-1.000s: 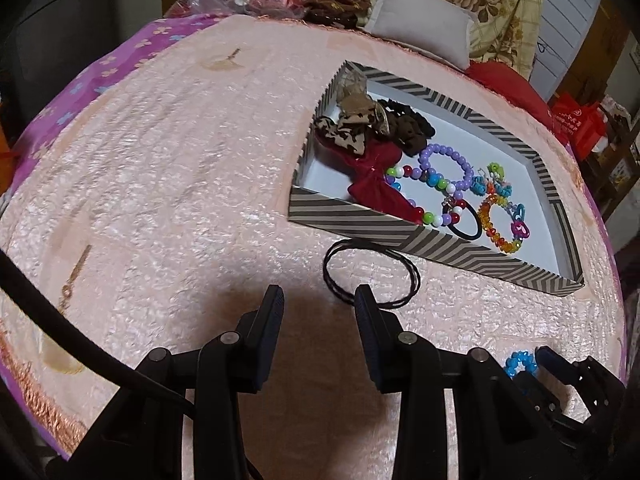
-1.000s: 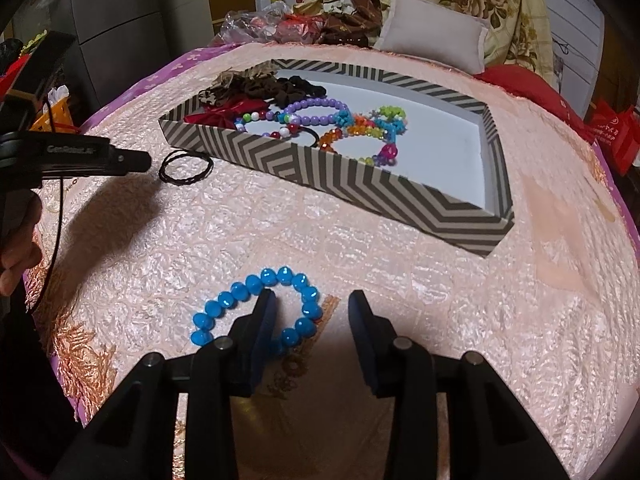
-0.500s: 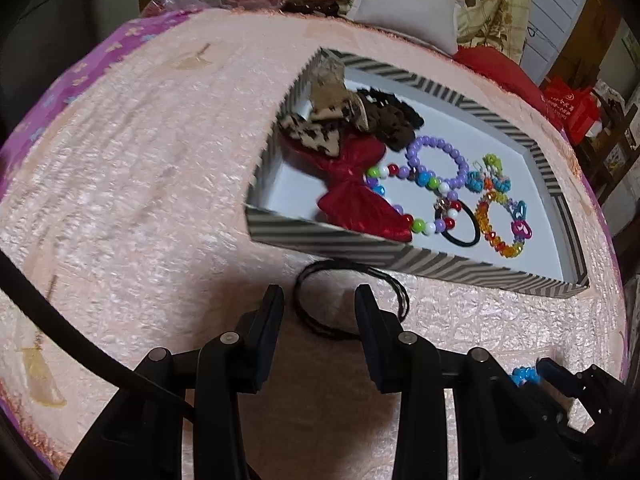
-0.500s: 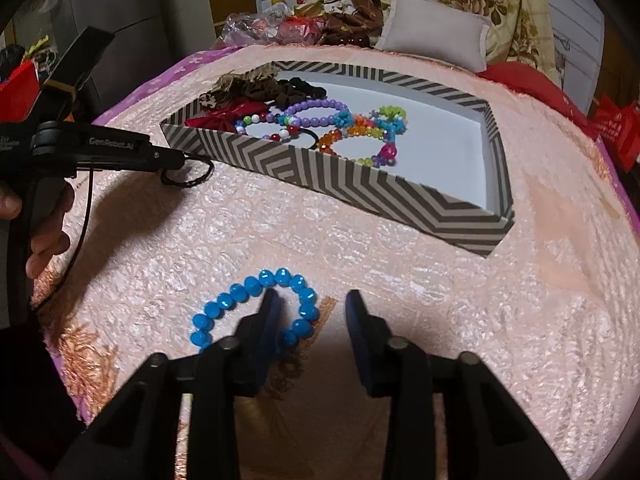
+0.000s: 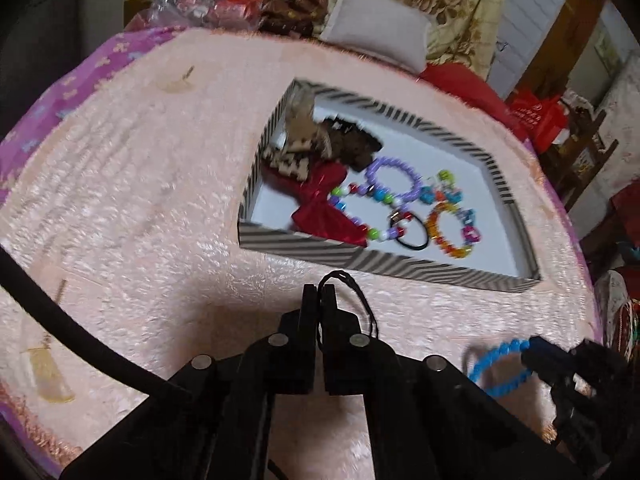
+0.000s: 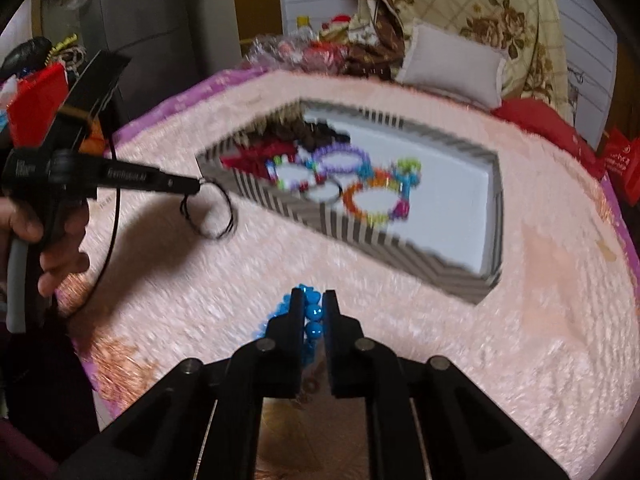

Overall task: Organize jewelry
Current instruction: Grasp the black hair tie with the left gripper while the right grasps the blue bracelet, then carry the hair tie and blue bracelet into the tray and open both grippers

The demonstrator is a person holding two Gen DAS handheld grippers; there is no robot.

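the left gripper (image 5: pixel 319 294) has its jaws pinching a black cord loop (image 5: pixel 362 300), just in front of the striped box (image 5: pixel 360 257). the right gripper (image 6: pixel 311 304) jaws clamp the blue bead bracelet (image 6: pixel 312 314), also in front of the box, above the pink bedspread (image 6: pixel 500 340).

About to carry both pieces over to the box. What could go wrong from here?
The left gripper pinches only a thin edge of the black cord loop, which dangles and could slip or snag the striped box wall. The right gripper clamps round beads of the blue bracelet; they might squirt out.
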